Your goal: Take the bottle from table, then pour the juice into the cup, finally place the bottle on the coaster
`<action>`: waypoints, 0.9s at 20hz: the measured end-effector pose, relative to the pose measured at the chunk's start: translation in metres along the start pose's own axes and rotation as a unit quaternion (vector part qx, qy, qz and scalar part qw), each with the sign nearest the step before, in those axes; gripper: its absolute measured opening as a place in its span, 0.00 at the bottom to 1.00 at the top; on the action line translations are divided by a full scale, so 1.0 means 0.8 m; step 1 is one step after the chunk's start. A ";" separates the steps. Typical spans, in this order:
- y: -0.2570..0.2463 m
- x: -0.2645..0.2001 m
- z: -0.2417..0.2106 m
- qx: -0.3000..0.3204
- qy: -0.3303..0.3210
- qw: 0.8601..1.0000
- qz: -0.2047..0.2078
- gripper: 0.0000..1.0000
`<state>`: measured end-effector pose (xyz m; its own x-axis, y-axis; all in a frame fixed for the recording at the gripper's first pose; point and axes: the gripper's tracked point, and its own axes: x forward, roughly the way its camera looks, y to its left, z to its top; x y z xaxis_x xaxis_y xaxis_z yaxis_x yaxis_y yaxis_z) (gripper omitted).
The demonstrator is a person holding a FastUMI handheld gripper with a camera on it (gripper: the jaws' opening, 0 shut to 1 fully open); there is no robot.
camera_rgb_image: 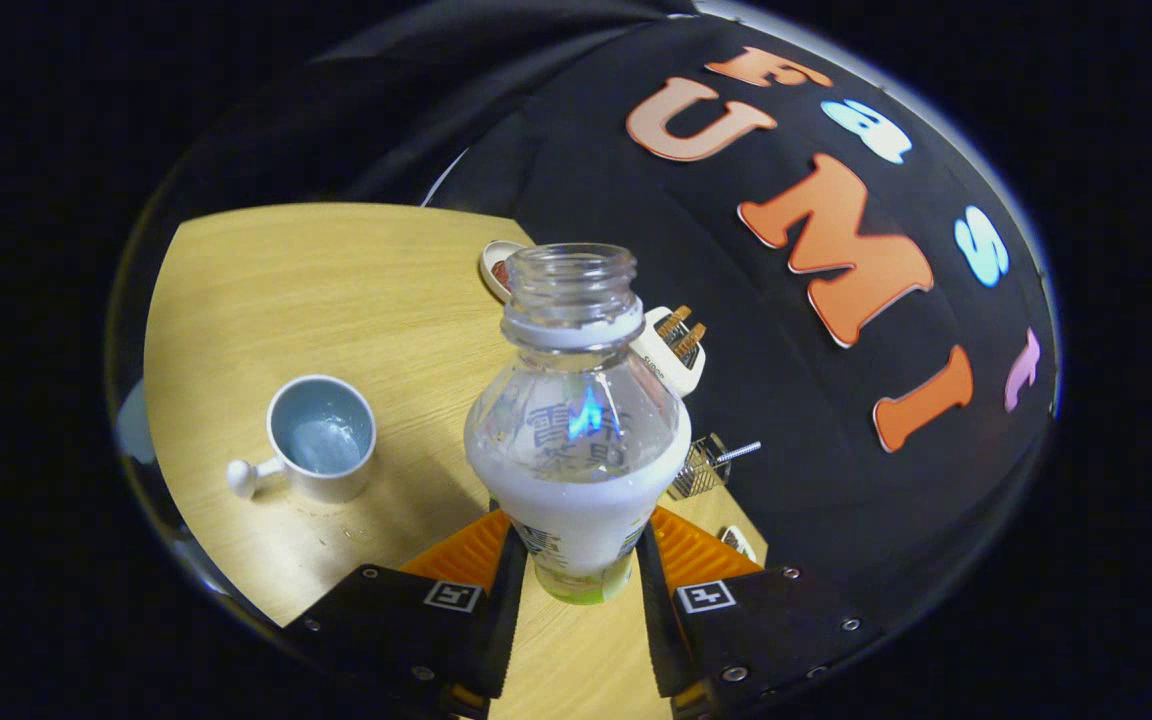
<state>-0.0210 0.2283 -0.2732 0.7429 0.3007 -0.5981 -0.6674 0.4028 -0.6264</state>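
My gripper (576, 560) is shut on a clear plastic bottle (576, 430), both fingers pressing its lower body. The bottle has no cap, is tipped so its open mouth points away from me, and holds white liquid in its lower half. A pale blue cup (321, 437) with a white handle stands on the wooden table (336, 290), off to the left of the bottle and apart from it. Its inside looks pale blue with a light sheen at the bottom; whether it holds liquid I cannot tell.
Beyond the bottle, along the table's far edge, lie a small white dish (498, 268), a white toaster with two slices of toast (674, 348) and a small wire basket (704, 465). The black booth wall rises right behind them.
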 end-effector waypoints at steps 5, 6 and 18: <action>-0.022 0.015 -0.011 0.142 -0.003 0.990 0.007 0.56; -0.026 0.017 -0.012 0.165 -0.006 0.986 0.007 0.56; -0.048 0.085 -0.021 0.367 -0.019 0.929 0.032 0.56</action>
<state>0.0543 0.2190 -0.2981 0.7140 0.3694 -0.5948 -0.5045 0.8605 -0.0712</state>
